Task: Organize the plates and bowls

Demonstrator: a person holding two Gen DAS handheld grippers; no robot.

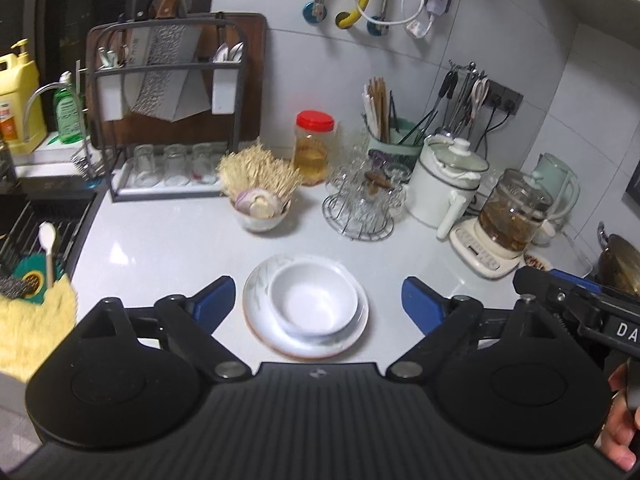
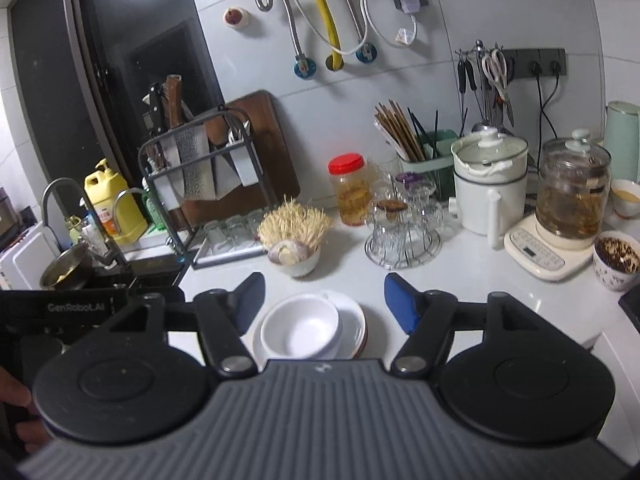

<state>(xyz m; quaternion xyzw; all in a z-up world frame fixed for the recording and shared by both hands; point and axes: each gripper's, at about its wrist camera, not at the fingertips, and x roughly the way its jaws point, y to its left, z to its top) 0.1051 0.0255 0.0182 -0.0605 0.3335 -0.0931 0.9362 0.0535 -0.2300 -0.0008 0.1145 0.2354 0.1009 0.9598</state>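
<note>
Countertop (image 2: 472,292), plate (image 2: 357,330) mostly hidden

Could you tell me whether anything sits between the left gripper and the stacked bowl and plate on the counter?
Nothing visible does. The left gripper is open, and the white bowl on its plate lies straight ahead between the fingers. The garlic bowl and glass rack stand beyond the stack.

Dim, soft overhead light (glare on the countertop (image 1: 160,248)), fisheye-bent edges.
</note>
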